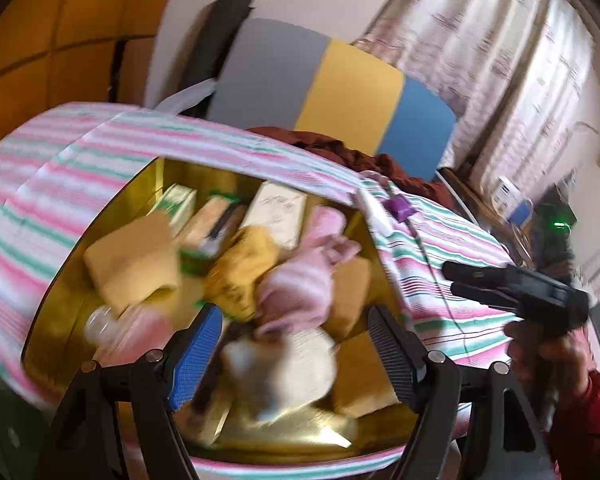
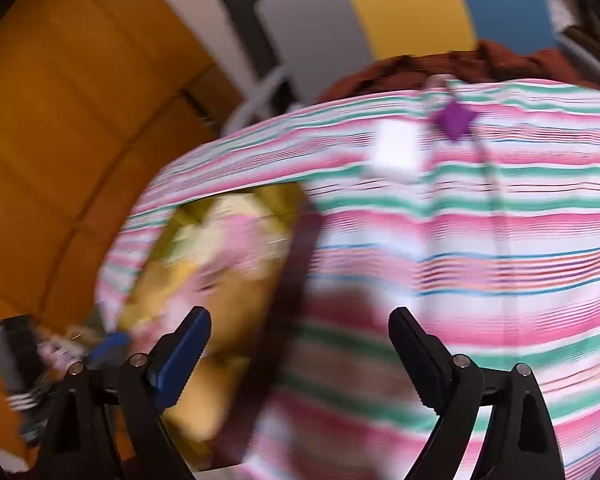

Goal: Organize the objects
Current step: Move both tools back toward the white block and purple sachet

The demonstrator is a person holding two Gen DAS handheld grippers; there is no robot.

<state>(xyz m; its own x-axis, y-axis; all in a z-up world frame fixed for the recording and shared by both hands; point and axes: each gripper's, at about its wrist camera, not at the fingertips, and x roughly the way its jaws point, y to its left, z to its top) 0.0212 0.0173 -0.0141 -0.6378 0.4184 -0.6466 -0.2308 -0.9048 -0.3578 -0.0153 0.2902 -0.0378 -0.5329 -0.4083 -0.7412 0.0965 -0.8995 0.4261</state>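
A pink, green and white striped storage bag lies open, showing its gold lining. Inside are yellow cloths, a pink cloth, flat boxes and a white cloth. My left gripper hangs open over the bag's mouth; the white cloth shows between its fingers with a gap on the right side. The right gripper points in from the right above the striped top. In the right wrist view the right gripper is open and holds nothing, over the striped fabric beside the blurred opening.
Grey, yellow and blue foam mats lean behind the bag, with a rust-brown cloth in front of them. A curtain hangs at the right, orange cabinet panels at the left. A purple clip sits on the bag. A red-sleeved hand holds the right gripper.
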